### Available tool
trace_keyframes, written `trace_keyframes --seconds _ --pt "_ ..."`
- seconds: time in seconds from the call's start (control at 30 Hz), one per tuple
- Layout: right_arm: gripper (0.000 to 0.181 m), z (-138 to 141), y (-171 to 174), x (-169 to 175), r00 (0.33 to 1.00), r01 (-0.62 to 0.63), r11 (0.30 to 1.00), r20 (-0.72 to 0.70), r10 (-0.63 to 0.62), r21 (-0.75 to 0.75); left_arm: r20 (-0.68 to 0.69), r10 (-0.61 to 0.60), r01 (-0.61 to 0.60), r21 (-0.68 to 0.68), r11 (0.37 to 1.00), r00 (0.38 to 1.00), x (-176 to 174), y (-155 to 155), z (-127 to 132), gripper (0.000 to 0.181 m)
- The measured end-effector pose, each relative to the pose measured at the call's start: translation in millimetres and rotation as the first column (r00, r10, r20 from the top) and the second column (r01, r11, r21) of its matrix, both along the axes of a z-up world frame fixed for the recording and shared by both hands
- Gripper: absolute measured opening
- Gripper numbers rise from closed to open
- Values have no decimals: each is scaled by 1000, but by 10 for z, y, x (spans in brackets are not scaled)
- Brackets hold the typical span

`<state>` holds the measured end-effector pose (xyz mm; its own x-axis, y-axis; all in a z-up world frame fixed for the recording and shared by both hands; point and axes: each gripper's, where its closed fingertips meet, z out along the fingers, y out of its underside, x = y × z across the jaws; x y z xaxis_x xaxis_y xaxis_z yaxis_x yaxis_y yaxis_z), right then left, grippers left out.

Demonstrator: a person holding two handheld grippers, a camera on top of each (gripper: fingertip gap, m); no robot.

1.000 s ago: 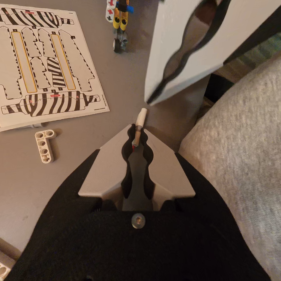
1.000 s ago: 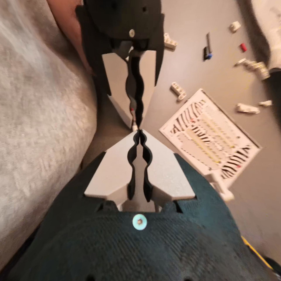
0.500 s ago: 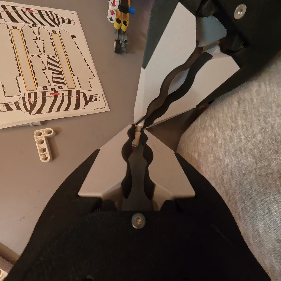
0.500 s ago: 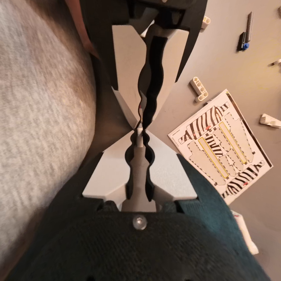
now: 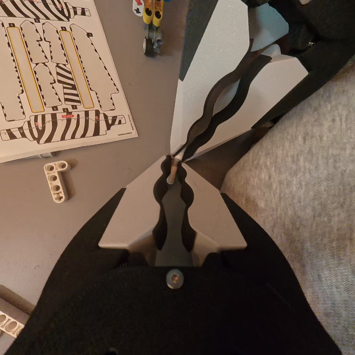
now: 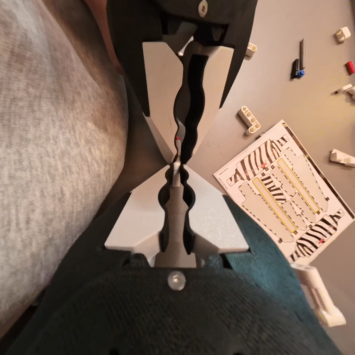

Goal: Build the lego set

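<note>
Pinching a thin tan-and-white plastic pin (image 5: 173, 170) tip to tip, I am holding my left tongs (image 5: 172, 163) and right tongs (image 6: 176, 169) both clamped narrowly on it above the grey tabletop (image 5: 134, 96), probably so I can press its halves together.

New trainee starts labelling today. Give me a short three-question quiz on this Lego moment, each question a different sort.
1. True or false: the left gripper and the right gripper meet tip to tip on one thin white-tipped pin.
2. Which lies nearest the sticker sheet? A white L-shaped beam; B red piece; C blue-tipped black piece.
3. Fill in: the sheet's striped shapes are black and ____.

Key: 1 true; 2 A; 3 white.
</note>
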<state>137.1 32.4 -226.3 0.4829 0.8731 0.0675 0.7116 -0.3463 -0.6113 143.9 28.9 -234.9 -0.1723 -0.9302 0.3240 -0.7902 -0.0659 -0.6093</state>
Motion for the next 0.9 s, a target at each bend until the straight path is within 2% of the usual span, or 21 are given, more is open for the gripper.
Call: trace_keyframes --seconds 0.47,0.5,0.53,0.57,0.6,0.63,0.67,0.73,0.8,0.9 --pt "4 59 -1 10 983 65 997 -169 -70 -34 -65 3 -2 16 1000 998 -2 -15 -21 8" --pt "5 275 30 -55 950 75 997 -303 -74 -8 -76 4 -3 13 1000 997 -12 -5 -31 9" --pt "4 697 102 -112 853 108 994 -513 -94 -1 -72 3 -3 3 1000 997 -7 -6 -28 8" --pt "5 868 170 -67 840 130 991 -531 -115 -9 -71 -2 3 6 1000 997 -7 -6 -28 8" --pt "5 780 232 54 924 159 984 -364 -120 79 -76 -5 6 13 1000 997 -11 -7 -29 8" --pt "6 727 250 139 963 168 968 -240 -122 184 -80 -6 7 21 1000 997 -10 -7 -29 9" --pt "5 670 176 117 968 156 974 -220 -118 164 -79 -5 7 18 1000 997 -7 -7 -28 8" --pt "5 583 67 85 952 167 984 -269 -144 65 -74 -3 2 -19 1000 997 -2 -9 -24 8" --pt "5 487 79 209 949 214 976 -248 -195 49 -75 -6 2 -51 999 997 0 -9 -20 8" --pt "6 314 142 349 936 305 951 -198 -290 51 -77 -15 13 -27 1000 997 1 -9 -22 8"
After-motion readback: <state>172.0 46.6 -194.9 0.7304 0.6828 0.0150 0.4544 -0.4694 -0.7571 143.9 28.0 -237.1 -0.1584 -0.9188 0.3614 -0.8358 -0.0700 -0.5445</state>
